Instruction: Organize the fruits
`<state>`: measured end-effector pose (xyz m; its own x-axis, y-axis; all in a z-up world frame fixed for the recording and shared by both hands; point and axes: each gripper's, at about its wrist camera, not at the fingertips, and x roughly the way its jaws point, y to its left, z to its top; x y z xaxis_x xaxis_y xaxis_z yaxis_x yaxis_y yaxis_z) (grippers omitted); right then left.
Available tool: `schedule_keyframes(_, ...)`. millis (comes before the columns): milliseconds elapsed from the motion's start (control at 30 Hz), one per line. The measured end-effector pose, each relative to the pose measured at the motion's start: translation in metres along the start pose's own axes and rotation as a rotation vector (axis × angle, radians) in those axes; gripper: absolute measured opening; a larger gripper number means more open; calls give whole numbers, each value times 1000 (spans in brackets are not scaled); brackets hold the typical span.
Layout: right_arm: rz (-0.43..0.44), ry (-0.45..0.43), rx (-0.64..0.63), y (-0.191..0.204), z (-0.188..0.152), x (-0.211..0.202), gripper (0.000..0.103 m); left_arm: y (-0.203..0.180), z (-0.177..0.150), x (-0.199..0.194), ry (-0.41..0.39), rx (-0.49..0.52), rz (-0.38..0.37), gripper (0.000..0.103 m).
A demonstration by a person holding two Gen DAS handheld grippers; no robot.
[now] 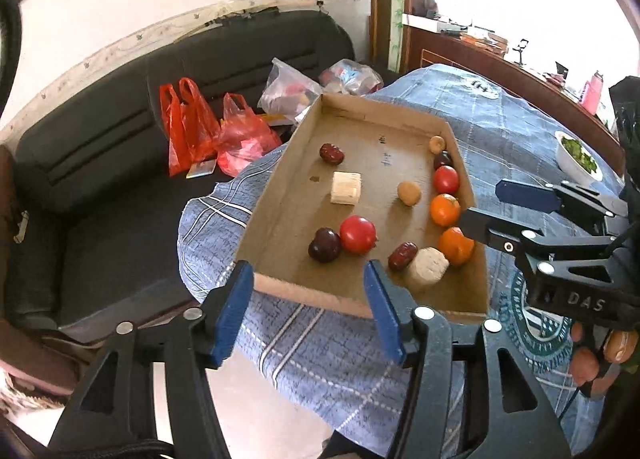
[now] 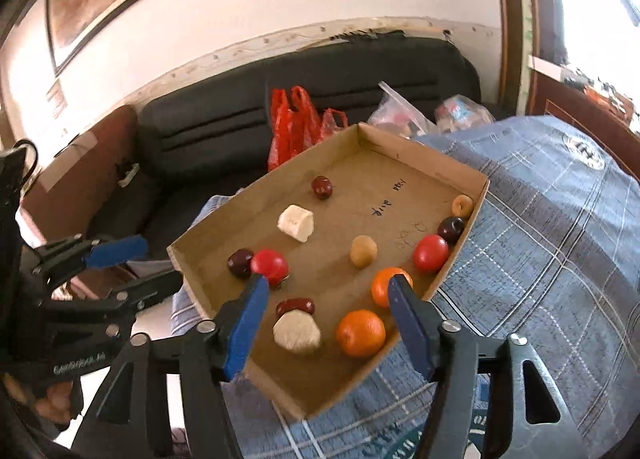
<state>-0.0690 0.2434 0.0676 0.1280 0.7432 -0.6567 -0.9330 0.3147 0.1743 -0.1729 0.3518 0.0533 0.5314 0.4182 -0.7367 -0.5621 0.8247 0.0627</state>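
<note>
A shallow cardboard tray (image 1: pixel 276 195) is shown lying on a table covered with a blue checked cloth (image 1: pixel 516 127), its far end overhanging the table edge toward a black sofa (image 1: pixel 120 139). The fruits are scattered loosely over the tray floor. Along the right wall, from far to near, a small tan fruit (image 1: pixel 437 143), a dark plum (image 1: pixel 443 159), a red tomato (image 1: pixel 446 179) and two oranges (image 1: pixel 445 210) are lined up close together. Near the front edge, a red date (image 1: pixel 402 255) is seen touching a pale cut chunk (image 1: pixel 426 269). To the left, a second dark plum (image 1: pixel 325 245) lies against a second red tomato (image 1: pixel 357 234). A second pale chunk (image 1: pixel 346 187), a round tan fruit (image 1: pixel 409 193) and a second red date (image 1: pixel 331 153) are spread apart over the middle and far floor.

The left gripper (image 1: pixel 308 311) is held just before the tray's near wall, its blue-padded jaws spread apart with nothing between them. The right gripper (image 2: pixel 328 323) is held above the tray's near end, jaws likewise spread and empty; the chunk and the nearer orange appear between its fingers in the right wrist view but are not touched. Red plastic bags (image 1: pixel 192 127) and clear bags (image 1: pixel 288 91) are seen on the sofa, and a white bowl of greens (image 1: pixel 578 157) on the table.
</note>
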Motion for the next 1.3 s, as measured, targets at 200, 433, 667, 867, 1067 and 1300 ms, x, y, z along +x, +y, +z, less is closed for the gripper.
schedule_keyframes(200, 20, 18, -94, 8, -10, -20, 73, -3, -9, -17, -33, 16, 2, 63)
schedule_keyframes(433, 49, 82, -221, 20, -28, -38, 78, -4, -18, -35, -53, 30, -5, 63)
schedule_keyframes(667, 47, 121, -302, 29, -40, -42, 79, -5, -24, -48, -73, 39, 0, 63)
schedule_keyframes(867, 60, 129, -321, 34, -47, -42, 79, -6, -29, -53, -71, 47, -1, 63)
schedule_keyframes(1067, 78, 131, -342, 42, -52, -41, 79, -8, -35, -54, -66, 58, 9, 63)
schedule_keyframes(1300, 102, 119, -347, 49, -49, -37, 79, -8, -35, -55, -88, 69, 52, 63)
